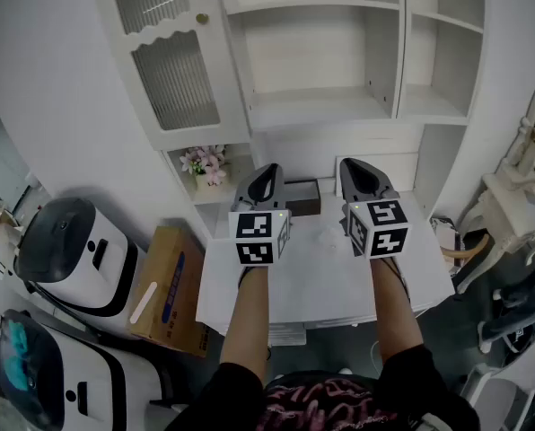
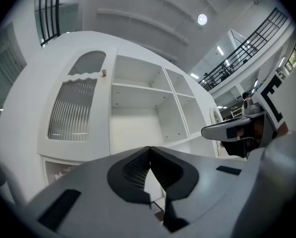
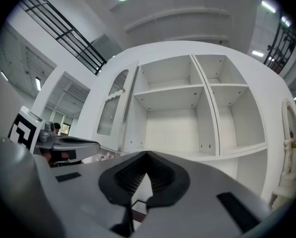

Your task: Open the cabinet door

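Note:
The white cabinet's door (image 1: 169, 70), with ribbed glass and a small gold knob (image 1: 201, 18), stands swung out at the left, so the bare shelves (image 1: 321, 52) show. In the left gripper view the door (image 2: 73, 108) and its knob (image 2: 103, 73) sit up and to the left. It is edge-on in the right gripper view (image 3: 113, 103). My left gripper (image 1: 267, 171) (image 2: 149, 150) and right gripper (image 1: 355, 164) (image 3: 147, 155) hover side by side over the white table (image 1: 321, 277), below the shelves. Both are shut, hold nothing and are apart from the door.
A vase of pink flowers (image 1: 205, 162) and a small brown box (image 1: 302, 196) sit in the niche under the shelves. A cardboard box (image 1: 164, 285) and white rounded machines (image 1: 70, 250) stand at the left. White furniture (image 1: 510, 205) is at the right.

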A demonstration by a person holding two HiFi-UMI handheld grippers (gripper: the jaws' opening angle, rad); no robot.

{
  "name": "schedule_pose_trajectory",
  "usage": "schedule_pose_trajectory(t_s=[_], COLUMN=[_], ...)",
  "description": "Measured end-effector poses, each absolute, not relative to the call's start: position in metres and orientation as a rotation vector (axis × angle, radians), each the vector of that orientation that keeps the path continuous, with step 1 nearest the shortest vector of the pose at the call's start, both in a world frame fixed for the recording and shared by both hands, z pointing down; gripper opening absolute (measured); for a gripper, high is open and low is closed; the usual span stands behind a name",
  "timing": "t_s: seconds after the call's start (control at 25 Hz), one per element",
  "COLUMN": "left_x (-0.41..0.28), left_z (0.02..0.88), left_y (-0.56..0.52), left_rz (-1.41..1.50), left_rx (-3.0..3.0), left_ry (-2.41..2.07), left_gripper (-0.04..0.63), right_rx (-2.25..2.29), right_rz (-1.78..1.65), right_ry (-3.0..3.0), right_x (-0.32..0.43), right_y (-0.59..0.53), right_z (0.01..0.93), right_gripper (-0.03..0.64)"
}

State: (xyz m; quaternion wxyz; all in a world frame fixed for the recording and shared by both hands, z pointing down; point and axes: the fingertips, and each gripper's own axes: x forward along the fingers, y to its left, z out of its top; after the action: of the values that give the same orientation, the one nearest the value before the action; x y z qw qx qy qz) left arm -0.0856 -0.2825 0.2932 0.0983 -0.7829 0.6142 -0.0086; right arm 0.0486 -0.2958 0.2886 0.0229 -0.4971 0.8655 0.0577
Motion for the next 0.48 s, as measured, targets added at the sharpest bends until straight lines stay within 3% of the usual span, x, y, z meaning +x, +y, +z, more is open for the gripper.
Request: schedule_pose_trajectory(t_s=[0.48], left_x=[-0.0845], left_z=[0.2958], left_y=[-0.2815], left_rz=[-0.037], left_rx=[-2.321], left_ry=[1.809], left_gripper=[0.015], right_rx=[-1.527], right_rz=[0.183], right_ry=[2.695], right_x=[0.0429], right_y=[-0.2939], right_z=[0.2908], right_gripper=[0.014])
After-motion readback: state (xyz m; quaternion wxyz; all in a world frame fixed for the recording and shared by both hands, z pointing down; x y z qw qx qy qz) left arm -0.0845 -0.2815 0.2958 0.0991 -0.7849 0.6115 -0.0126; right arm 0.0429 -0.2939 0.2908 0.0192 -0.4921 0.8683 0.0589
